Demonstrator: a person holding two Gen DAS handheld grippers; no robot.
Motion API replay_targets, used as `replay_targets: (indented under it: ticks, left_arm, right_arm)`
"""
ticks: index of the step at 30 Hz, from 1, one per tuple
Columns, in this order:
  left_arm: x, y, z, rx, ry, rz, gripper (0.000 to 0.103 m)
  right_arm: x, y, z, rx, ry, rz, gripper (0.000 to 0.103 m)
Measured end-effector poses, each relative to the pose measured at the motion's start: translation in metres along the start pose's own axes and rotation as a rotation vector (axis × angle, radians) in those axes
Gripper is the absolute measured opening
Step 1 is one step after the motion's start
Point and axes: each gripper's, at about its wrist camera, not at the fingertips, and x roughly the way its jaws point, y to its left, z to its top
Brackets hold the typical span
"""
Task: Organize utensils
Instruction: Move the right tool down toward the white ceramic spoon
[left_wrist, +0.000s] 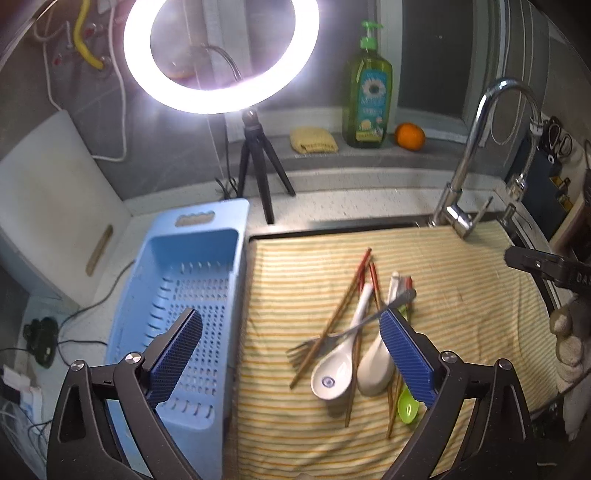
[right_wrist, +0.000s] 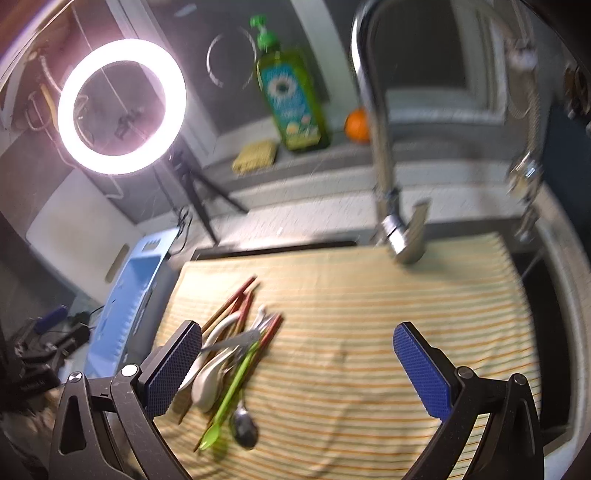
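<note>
On a striped towel (left_wrist: 461, 295) lies a pile of utensils: reddish-brown chopsticks (left_wrist: 351, 284), two white ceramic spoons (left_wrist: 332, 373), a metal fork (left_wrist: 369, 319) and a green plastic spoon (left_wrist: 407, 404). My left gripper (left_wrist: 291, 325) hangs open above the pile's left part with nothing between its pads. Its right finger hides part of the pile. A light blue slotted basket (left_wrist: 177, 295) stands left of the towel. In the right wrist view my right gripper (right_wrist: 298, 334) is open over bare towel, and the pile, with a metal spoon (right_wrist: 243, 424), lies beside its left finger.
A lit ring light (left_wrist: 221, 55) on a tripod stands behind the basket. On the back ledge are a green soap bottle (left_wrist: 367, 96), an orange (left_wrist: 409, 136) and a yellow cloth (left_wrist: 313, 139). The faucet (left_wrist: 476, 147) rises at the towel's far right. A white cutting board (left_wrist: 55, 206) leans at the left.
</note>
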Motion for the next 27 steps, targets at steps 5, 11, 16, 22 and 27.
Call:
replay_targets:
  ticks: [5, 11, 16, 22, 27]
  left_arm:
    - [0.013, -0.012, -0.016, -0.008, 0.062, -0.062, 0.095]
    - [0.026, -0.014, -0.031, -0.044, 0.117, -0.125, 0.079]
    - [0.031, -0.011, -0.037, -0.066, 0.14, -0.151, 0.061]
    - [0.028, 0.005, -0.039, -0.076, 0.137, -0.115, 0.061]
    - [0.023, 0.017, -0.044, -0.102, 0.127, -0.103, 0.061]
  right_arm:
    - [0.023, -0.003, -0.005, 0.042, 0.089, 0.06, 0.094]
    - [0.046, 0.004, -0.005, -0.012, 0.163, 0.07, 0.064]
    - [0.069, 0.024, -0.008, -0.06, 0.241, 0.123, 0.04]
    - [0.094, 0.065, -0.007, -0.134, 0.301, 0.182, 0.029]
    - [0.124, 0.098, -0.014, -0.215, 0.369, 0.191, 0.02]
